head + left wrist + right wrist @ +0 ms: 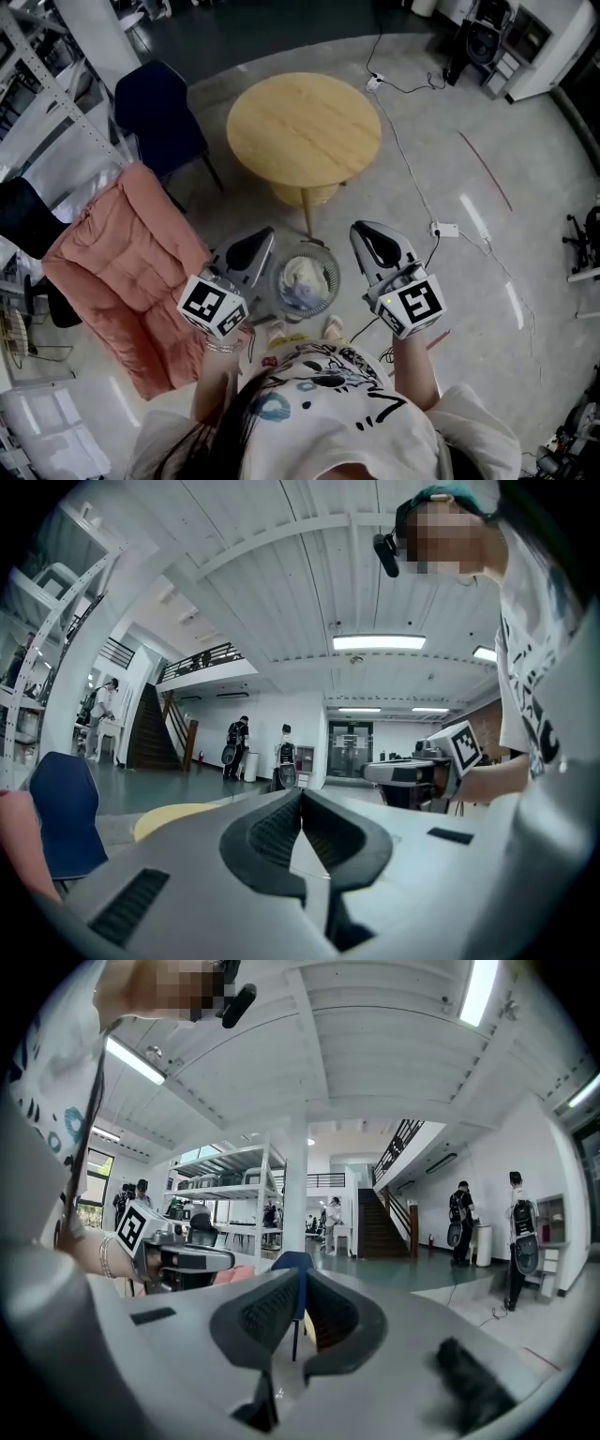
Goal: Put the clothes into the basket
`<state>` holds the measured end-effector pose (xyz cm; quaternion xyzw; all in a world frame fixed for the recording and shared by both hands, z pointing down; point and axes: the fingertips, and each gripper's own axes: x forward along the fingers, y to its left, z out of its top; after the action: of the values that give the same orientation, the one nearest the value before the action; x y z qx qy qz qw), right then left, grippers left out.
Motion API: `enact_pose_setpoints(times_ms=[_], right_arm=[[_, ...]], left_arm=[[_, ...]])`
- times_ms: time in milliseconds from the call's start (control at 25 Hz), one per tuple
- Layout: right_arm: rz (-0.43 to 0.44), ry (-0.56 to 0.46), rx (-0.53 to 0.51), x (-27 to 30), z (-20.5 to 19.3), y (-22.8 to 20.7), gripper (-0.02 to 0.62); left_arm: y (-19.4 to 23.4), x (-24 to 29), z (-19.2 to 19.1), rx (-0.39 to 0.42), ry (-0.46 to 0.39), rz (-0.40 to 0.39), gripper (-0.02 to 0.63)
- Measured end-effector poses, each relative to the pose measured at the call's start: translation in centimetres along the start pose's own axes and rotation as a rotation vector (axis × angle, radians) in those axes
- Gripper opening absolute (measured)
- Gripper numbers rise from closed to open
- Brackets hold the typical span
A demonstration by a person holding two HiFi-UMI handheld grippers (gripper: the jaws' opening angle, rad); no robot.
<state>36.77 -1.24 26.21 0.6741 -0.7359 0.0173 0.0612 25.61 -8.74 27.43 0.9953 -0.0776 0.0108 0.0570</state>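
Observation:
A round wire basket stands on the floor just in front of the person, with pale clothes bundled inside it. My left gripper hangs above and left of the basket. My right gripper hangs above and right of it. Both point away from the person and roughly level. In the left gripper view the left gripper has its jaws meeting at the tips with nothing between them. The right gripper in its own view is likewise shut and empty.
A round wooden table stands just beyond the basket. A dark blue chair and a pink padded cushion lie to the left. Cables and a power strip run across the floor at right. Metal shelving lines the left side.

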Motion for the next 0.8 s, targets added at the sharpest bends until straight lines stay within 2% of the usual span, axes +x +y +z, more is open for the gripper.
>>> enact_pose_setpoints(times_ms=[400,800], right_arm=[[-0.037,0.0,-0.05,-1.0,1.5,-0.3,0.037],[-0.044,0.005,-0.042,-1.8,1.4,-0.9,0.037]], left_arm=[[-0.3,-1.0,2.2,0.039,-0.015,0.008,0.012],[-1.1,-0.5,1.8,0.032,-0.003,0.001,0.012]])
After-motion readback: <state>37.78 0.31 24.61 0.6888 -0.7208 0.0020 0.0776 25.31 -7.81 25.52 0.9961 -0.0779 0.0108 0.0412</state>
